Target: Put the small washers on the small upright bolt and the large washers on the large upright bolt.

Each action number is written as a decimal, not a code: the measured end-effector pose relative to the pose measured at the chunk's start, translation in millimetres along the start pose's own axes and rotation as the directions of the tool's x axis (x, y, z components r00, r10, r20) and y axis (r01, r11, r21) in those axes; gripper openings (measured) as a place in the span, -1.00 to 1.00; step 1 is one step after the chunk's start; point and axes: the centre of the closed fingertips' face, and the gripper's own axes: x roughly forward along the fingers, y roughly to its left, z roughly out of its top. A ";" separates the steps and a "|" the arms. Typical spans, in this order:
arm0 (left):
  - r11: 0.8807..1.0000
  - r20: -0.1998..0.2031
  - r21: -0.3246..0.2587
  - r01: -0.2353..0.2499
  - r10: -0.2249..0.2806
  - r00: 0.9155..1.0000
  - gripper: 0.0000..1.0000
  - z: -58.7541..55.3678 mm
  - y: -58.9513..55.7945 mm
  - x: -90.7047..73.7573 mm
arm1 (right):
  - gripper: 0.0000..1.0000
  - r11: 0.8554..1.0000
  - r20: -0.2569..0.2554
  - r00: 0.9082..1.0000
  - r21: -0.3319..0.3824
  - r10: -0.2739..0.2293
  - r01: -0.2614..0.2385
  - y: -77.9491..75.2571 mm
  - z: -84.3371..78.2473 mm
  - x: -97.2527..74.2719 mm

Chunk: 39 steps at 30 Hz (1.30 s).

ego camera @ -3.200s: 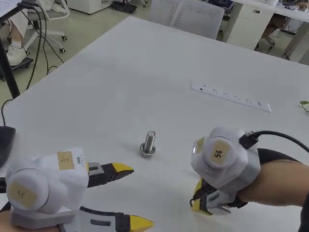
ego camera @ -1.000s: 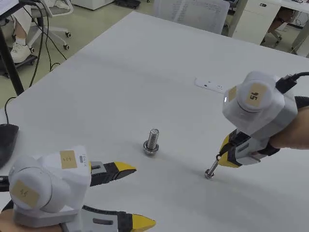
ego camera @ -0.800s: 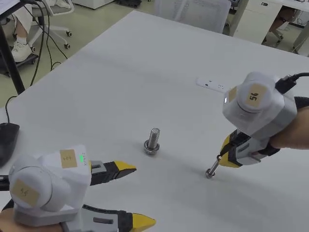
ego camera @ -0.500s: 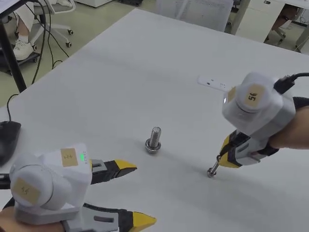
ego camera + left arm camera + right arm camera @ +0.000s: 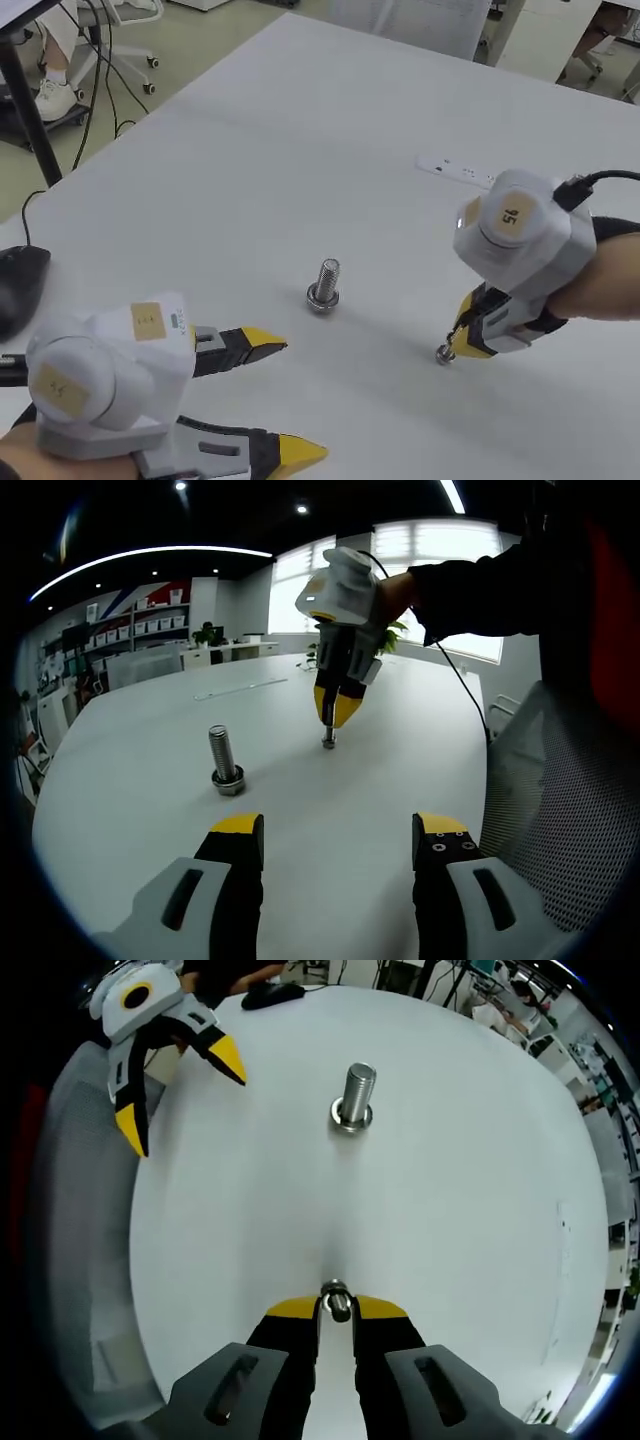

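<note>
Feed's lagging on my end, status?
Left gripper open, empty. Right gripper shut on small bolt, head down on table. Large bolt upright, washer at base. Nothing between them.

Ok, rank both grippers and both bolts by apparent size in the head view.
1. White-and-yellow left gripper; nearness inflates it.
2. White right gripper.
3. Large upright steel bolt.
4. Small steel bolt.

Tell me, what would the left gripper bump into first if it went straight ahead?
Probably the small bolt pinched by the right gripper, dead ahead between the left gripper's open jaws. The large bolt looks just off to one side, though depth is unclear.
</note>
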 end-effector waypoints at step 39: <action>1.000 -0.010 0.000 0.001 -0.001 1.000 0.18 1.0 1.3 1.4 | -0.56 1.000 0.028 1.000 0.023 0.008 -0.009 -5.1 -7.4 14.2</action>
